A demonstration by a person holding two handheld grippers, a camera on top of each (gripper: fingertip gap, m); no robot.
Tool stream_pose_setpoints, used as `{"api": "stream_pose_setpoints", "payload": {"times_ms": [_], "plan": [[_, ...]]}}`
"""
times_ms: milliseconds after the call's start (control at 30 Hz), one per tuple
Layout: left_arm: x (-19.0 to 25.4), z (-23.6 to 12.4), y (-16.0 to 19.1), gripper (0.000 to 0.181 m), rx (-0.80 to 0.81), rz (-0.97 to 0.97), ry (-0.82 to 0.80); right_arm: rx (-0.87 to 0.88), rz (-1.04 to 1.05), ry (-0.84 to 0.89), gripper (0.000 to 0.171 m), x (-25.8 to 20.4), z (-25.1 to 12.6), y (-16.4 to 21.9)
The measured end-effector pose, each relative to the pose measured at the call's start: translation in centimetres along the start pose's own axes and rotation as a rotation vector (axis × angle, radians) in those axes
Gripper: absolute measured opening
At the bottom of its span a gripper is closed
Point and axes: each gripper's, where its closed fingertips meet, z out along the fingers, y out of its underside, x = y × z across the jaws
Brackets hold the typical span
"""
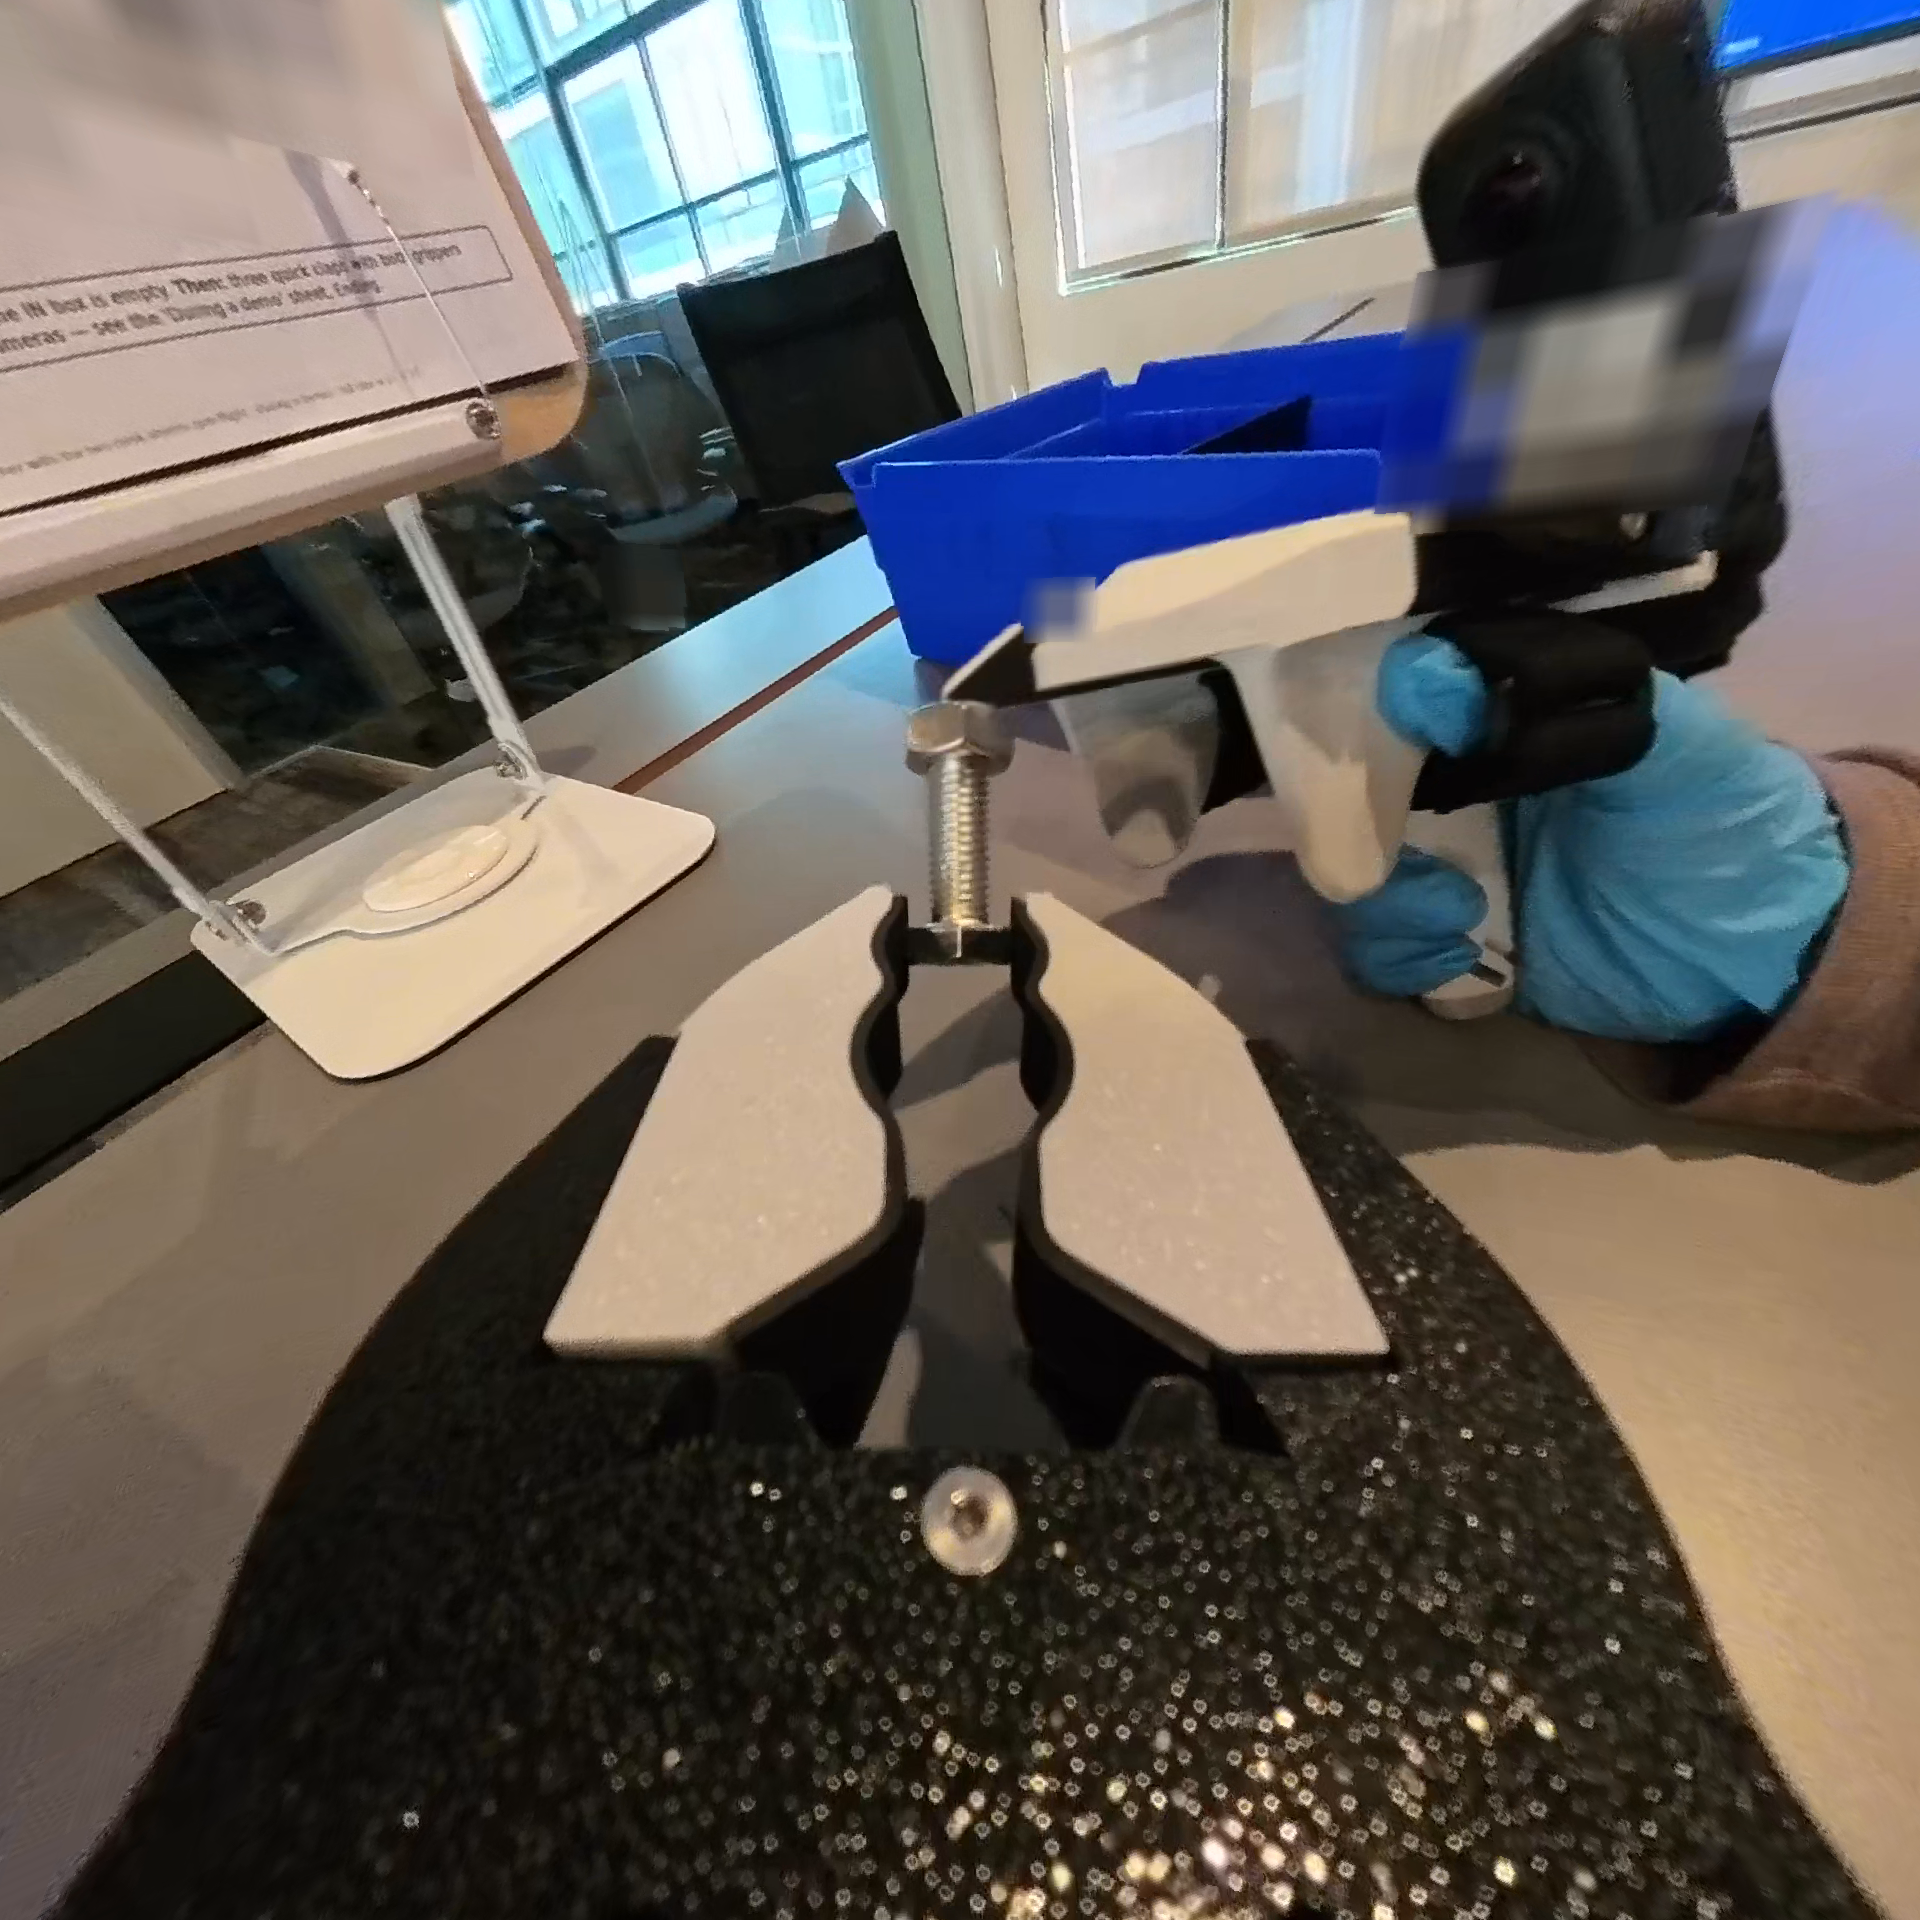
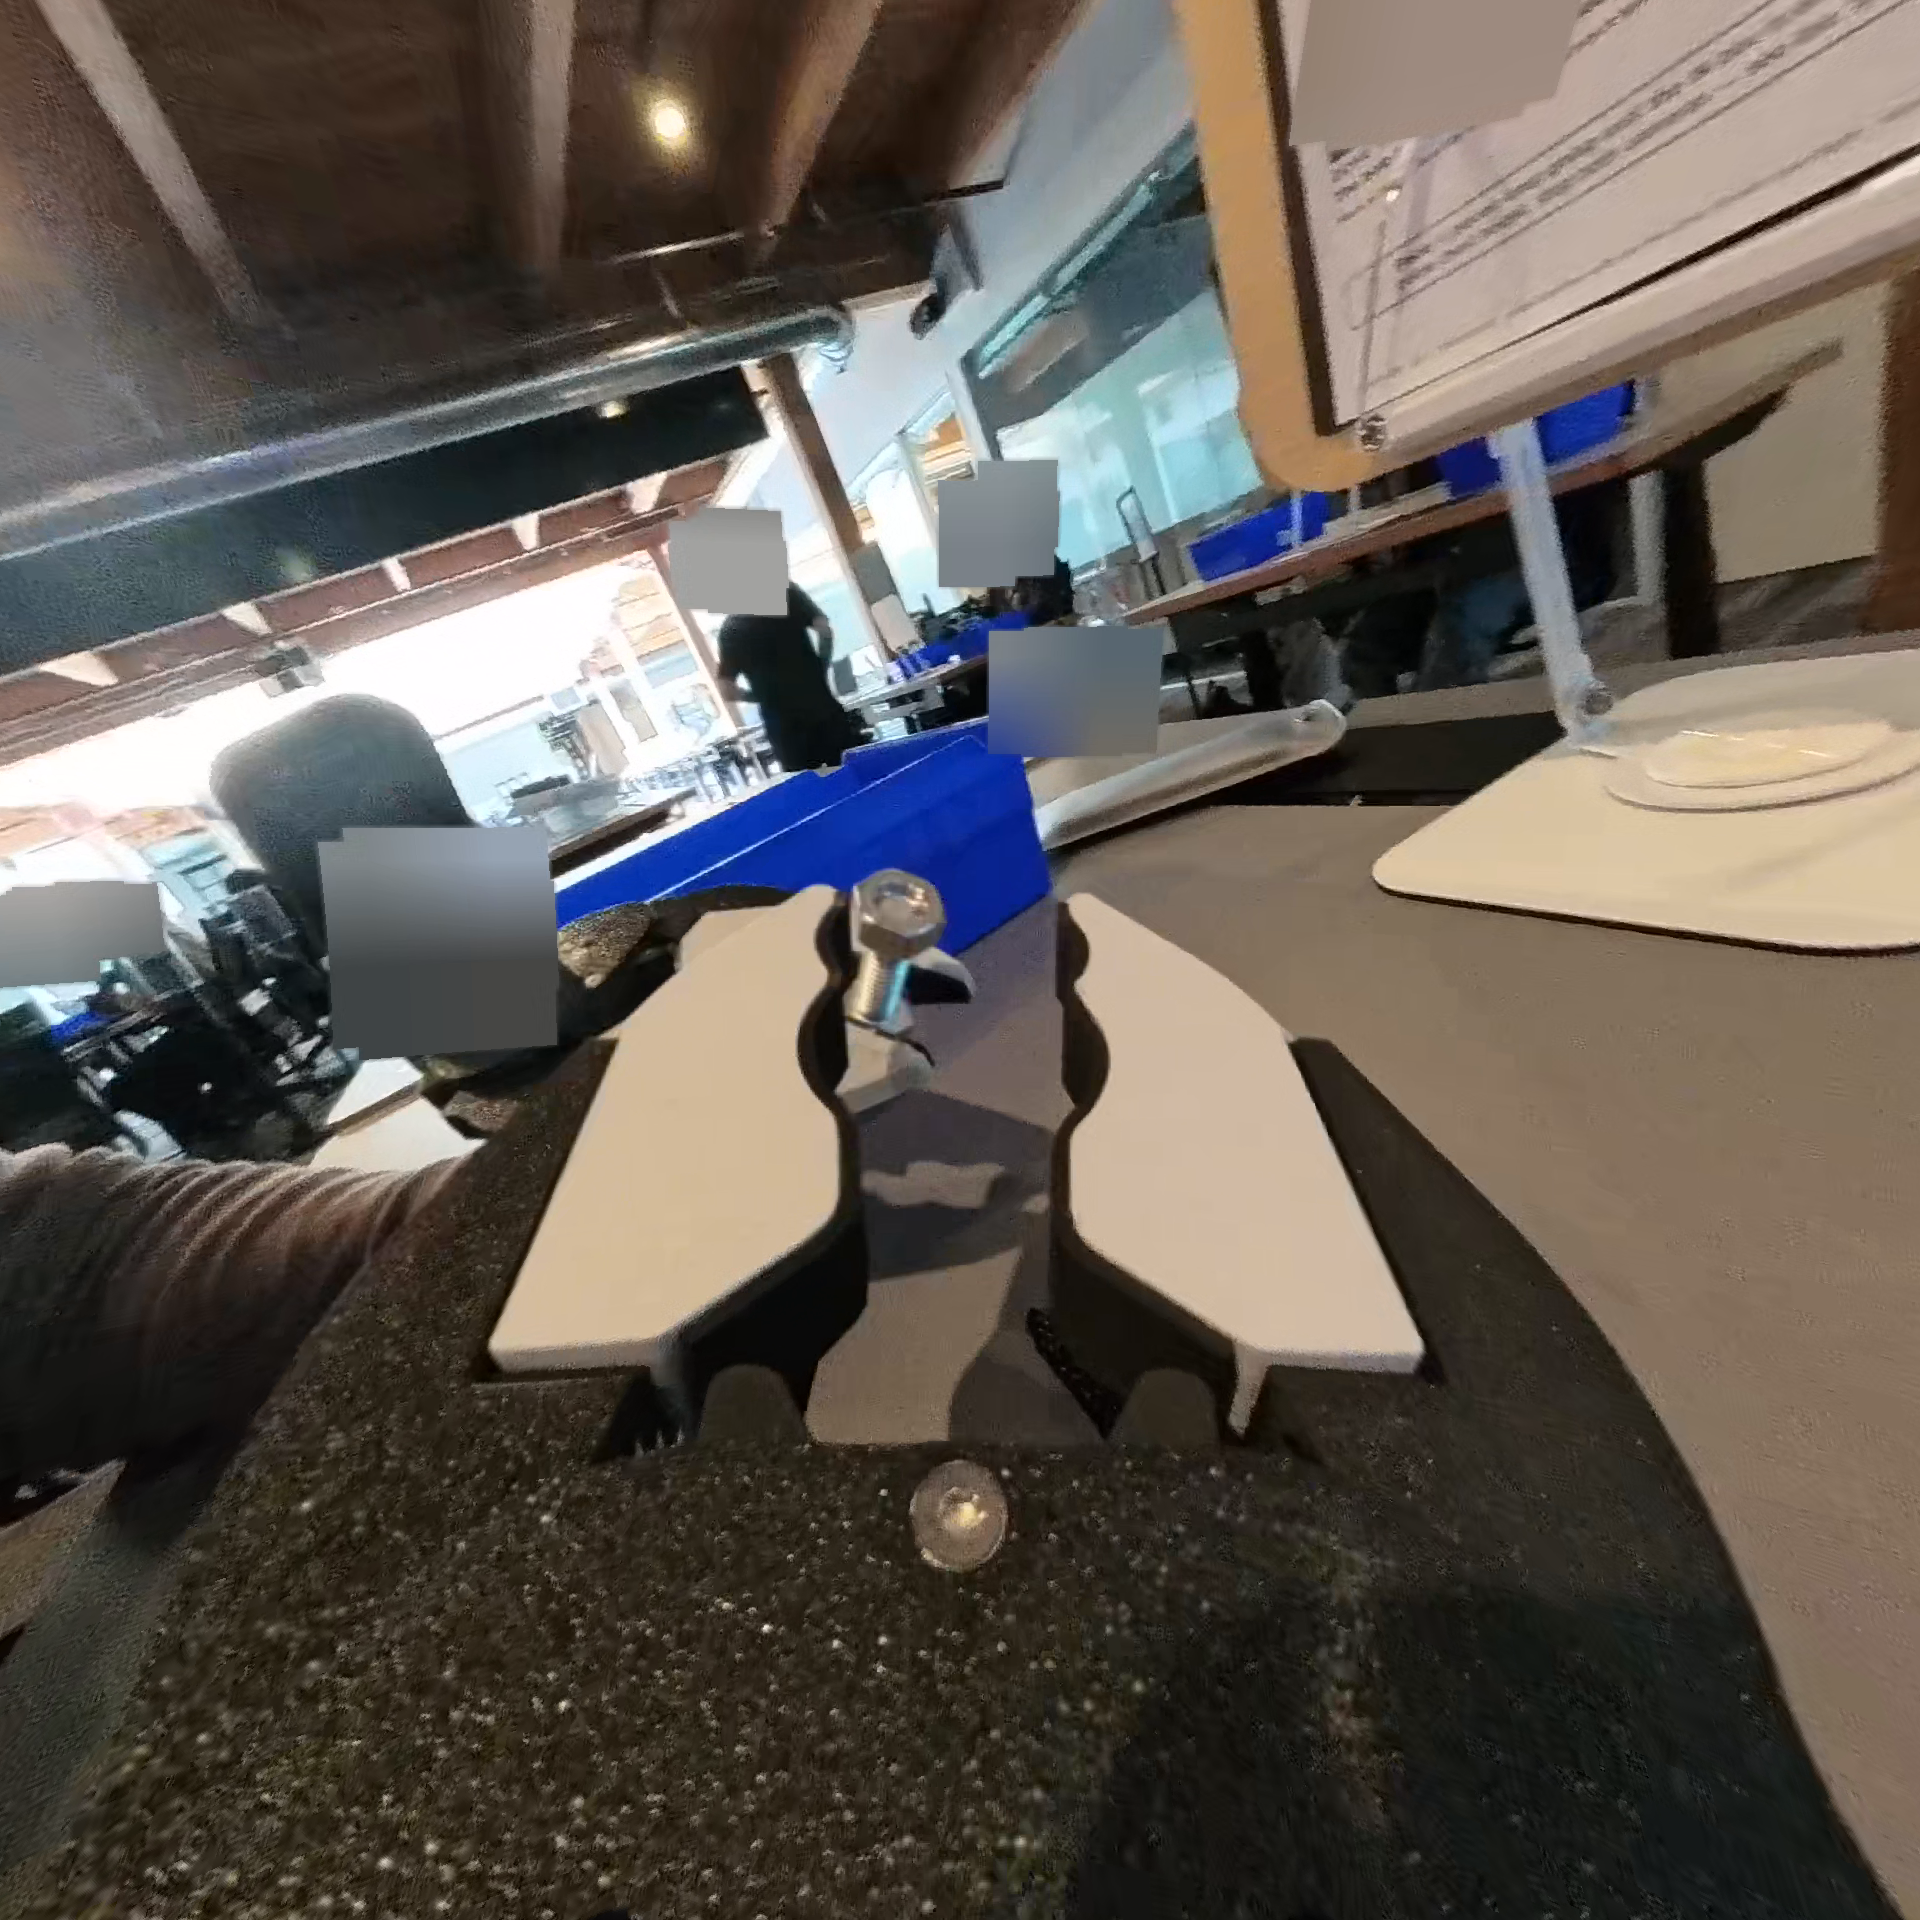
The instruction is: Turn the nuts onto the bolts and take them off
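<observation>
Bolt (image 1: 951,831) stands upright over the grey table (image 1: 727,1091), hex head on top, its threaded lower end pinched between the tips of the left gripper (image 1: 958,940). Its long axis runs straight up. The right gripper (image 1: 1023,681) comes in sideways from the right at head height, its tip just beside the head; in its own view the jaws stand apart, holding nothing. I see no nut.
</observation>
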Motion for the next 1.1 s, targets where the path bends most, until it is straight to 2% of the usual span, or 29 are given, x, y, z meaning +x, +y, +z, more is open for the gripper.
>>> {"api": "stream_pose_setpoints", "payload": {"times_ms": [133,167,200,233,367,500,600,767,900,1000,1100], "plan": [[0.0,0.0,0.0,0.018,-0.003,0.024,-0.018,-0.046,-0.015,0.038,0.039,0.4,0.2,0.7],[-0.2,-0.1,0.0,0.018,0.001,0.014,-0.021,-0.051,-0.014,0.063,0.037,0.8,0.1,0.8],[-0.2,-0.1,-0.1,0.018,0.012,-0.001,-0.011,-0.047,-0.015,0.094,0.028,1.2,0.0,0.7],[-0.2,-0.2,-0.1,0.018,0.014,-0.012,-0.008,-0.031,-0.013,0.105,0.029,1.5,-0.2,0.4],[0.1,0.1,0.1,0.018,-0.005,0.014,-0.002,0.003,0.018,-0.025,0.038,-0.2,0.1,0.0],[-0.2,0.0,0.0,0.018,-0.006,0.029,-0.028,-0.048,0.006,0.041,0.038,0.7,0.2,0.8],[-0.3,-0.2,-0.1,0.018,0.014,-0.015,-0.013,-0.035,0.016,0.085,0.029,1.5,0.0,0.6],[0.3,0.1,0.1,0.018,-0.007,0.038,-0.004,-0.006,0.039,-0.029,0.039,0.0,0.1,0.2],[-0.1,-0.1,-0.1,0.018,0.005,0.041,-0.027,-0.039,0.027,0.021,0.039,0.6,0.1,0.6],[-0.2,-0.2,-0.1,0.018,0.012,0.002,-0.016,-0.034,0.02,0.044,0.032,0.9,0.0,0.5],[0.0,0.0,0.0,0.018,0.001,0.02,-0.009,-0.013,0.033,0.004,0.035,0.4,0.1,0.2]]}}
